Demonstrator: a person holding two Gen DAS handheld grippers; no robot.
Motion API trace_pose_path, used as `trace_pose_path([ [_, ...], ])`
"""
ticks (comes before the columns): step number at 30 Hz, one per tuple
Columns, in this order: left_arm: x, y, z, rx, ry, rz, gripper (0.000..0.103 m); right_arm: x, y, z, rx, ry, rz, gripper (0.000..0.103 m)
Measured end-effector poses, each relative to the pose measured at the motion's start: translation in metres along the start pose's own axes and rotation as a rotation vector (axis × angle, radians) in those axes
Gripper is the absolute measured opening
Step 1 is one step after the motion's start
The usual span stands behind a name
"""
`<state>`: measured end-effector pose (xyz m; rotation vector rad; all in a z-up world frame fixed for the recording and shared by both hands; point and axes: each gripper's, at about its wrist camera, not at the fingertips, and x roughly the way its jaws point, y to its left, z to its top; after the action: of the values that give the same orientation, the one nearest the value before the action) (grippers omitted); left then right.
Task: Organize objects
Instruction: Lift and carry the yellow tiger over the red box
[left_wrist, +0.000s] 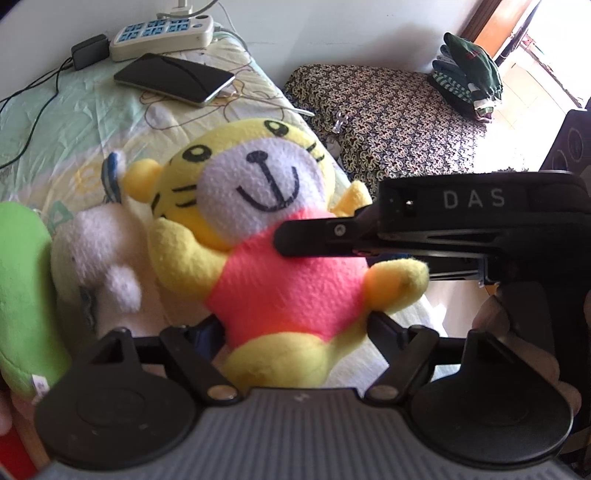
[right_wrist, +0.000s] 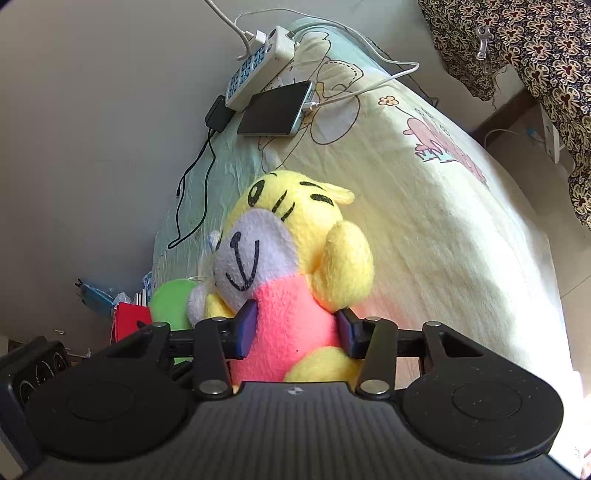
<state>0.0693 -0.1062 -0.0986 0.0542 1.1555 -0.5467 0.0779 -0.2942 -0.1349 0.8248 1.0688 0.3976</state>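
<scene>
Pinching tiger plush (right_wrist: 291, 325), both jaws.

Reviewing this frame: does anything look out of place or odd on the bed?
Both grippers clamp the same tiger plush: the right gripper and the left gripper each squeeze its pink torso. Also, a phone and power strip lie on the bed.

Phone (left_wrist: 175, 78) charging beside power strip (left_wrist: 162, 34); folded clothes (left_wrist: 469, 74) on patterned cover (left_wrist: 388, 110)

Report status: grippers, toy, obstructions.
Left gripper and right gripper both shut on tiger toy. White plush and green plush close beside.
</scene>
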Motion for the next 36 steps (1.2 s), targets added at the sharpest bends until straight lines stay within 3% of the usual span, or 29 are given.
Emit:
trace_pose_path([
  [9, -0.023, -0.021, -0.024, 0.056, -0.023, -0.015, 0.080, -0.028, 0.007, -0.031, -0.008, -0.052, -0.019, 0.048],
  [18, -0.062, -0.030, -0.044, 0.095, -0.120, 0.023, 0.080, -0.048, 0.033, -0.051, -0.072, -0.113, 0.010, 0.048],
  [30, -0.129, 0.005, -0.072, 0.079, -0.246, 0.076, 0.080, -0.040, 0.098, -0.083, -0.183, -0.146, 0.059, 0.048],
  [36, -0.167, 0.041, -0.088, 0.073, -0.288, 0.100, 0.080, -0.022, 0.140, -0.105, -0.209, -0.155, 0.083, 0.048],
])
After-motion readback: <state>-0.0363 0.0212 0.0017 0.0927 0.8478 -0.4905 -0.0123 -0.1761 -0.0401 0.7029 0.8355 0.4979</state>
